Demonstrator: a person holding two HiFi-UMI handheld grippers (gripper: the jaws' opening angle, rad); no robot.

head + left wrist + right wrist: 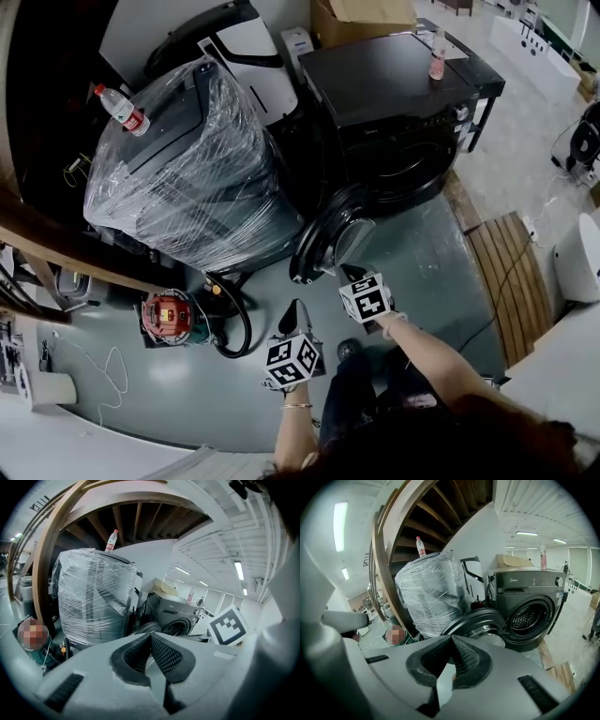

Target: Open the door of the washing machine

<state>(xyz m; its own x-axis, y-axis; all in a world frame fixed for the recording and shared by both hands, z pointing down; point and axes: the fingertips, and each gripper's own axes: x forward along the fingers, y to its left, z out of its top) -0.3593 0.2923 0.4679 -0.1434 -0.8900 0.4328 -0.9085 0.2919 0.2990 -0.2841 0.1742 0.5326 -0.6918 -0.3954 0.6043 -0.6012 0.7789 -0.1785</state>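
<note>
The dark grey front-loading washing machine (394, 103) is standing in the upper middle of the head view. Its round, glass-centred door (323, 239) is hanging wide open, swung out to the left of the drum opening toward the frame's centre. Below the door, the left tool (295, 317) and the right tool (349, 274) are hovering over the grey-green floor (187, 394), the right one close beside the door's lower rim. In each tool's own view the dark ribbed pads (166, 656) are meeting at their tips, so both tools are clenched on nothing (the perforated steel drum is showing beyond the right one). A bulky appliance wrapped in clear plastic film (178, 178) is sitting just left of the washer, with a clear bottle with a red cap (120, 108) on top of it. A pink bottle (437, 54) is standing on the washer's top, and a red round device (169, 314) is lying on the floor at lower left.
</note>
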